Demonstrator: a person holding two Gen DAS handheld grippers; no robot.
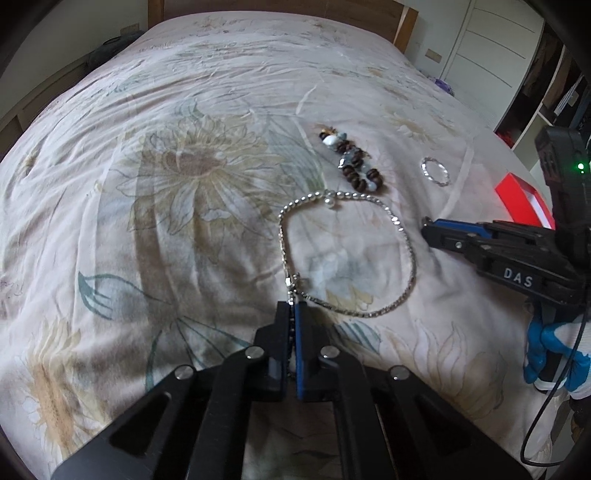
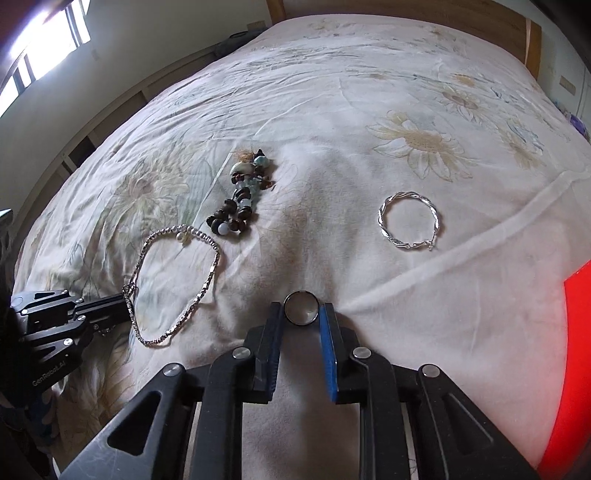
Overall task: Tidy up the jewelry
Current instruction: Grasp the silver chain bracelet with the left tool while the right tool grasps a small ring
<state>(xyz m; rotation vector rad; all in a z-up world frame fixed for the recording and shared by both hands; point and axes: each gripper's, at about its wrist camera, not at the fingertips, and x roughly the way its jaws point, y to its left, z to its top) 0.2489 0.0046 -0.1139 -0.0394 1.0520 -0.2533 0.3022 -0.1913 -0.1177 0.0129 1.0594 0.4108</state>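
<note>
A silver chain bracelet (image 1: 402, 236) lies in a loop on the floral bedsheet. My left gripper (image 1: 294, 308) is shut on its clasp end; the bracelet also shows in the right wrist view (image 2: 210, 269). A brown and pale bead bracelet (image 1: 354, 160) (image 2: 240, 199) lies just beyond it. A twisted silver hoop (image 1: 435, 170) (image 2: 408, 220) lies further right. My right gripper (image 2: 301, 308) holds a dark ring (image 2: 301, 308) between its fingertips; the jaws touch both sides of it. In the left wrist view the right gripper (image 1: 428, 227) is at the right edge.
A red box (image 1: 522, 201) (image 2: 576, 362) sits at the bed's right side. The wooden headboard (image 1: 402, 26) stands at the far end. White cupboard doors (image 1: 491, 40) and shelves stand beyond the right side of the bed.
</note>
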